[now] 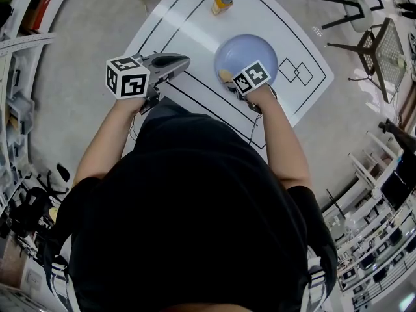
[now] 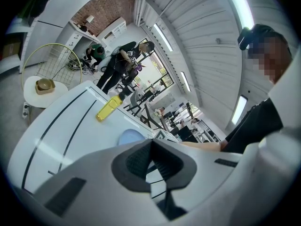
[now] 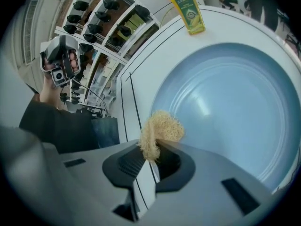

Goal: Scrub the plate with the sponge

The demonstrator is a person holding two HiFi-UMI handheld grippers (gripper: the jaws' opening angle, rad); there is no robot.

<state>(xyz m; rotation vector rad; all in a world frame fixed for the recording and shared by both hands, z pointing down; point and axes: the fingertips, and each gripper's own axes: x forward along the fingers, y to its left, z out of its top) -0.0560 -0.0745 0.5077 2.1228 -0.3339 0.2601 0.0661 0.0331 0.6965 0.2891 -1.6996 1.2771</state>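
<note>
White sheeting ruled with black lines covers the work surface, with grey floor around it. The right gripper's pads are pinched on a tan, fibrous sponge, whose free end sticks out past the fingertips and lies over the near rim of the pale blue plate. The plate sits flat on the sheeting, inside the ruled lines. A yellow bottle stands beyond the plate, well apart from it. The left gripper has its fingertips pressed together with nothing between them. In the head view it is held to the left of the plate and touches nothing.
</note>
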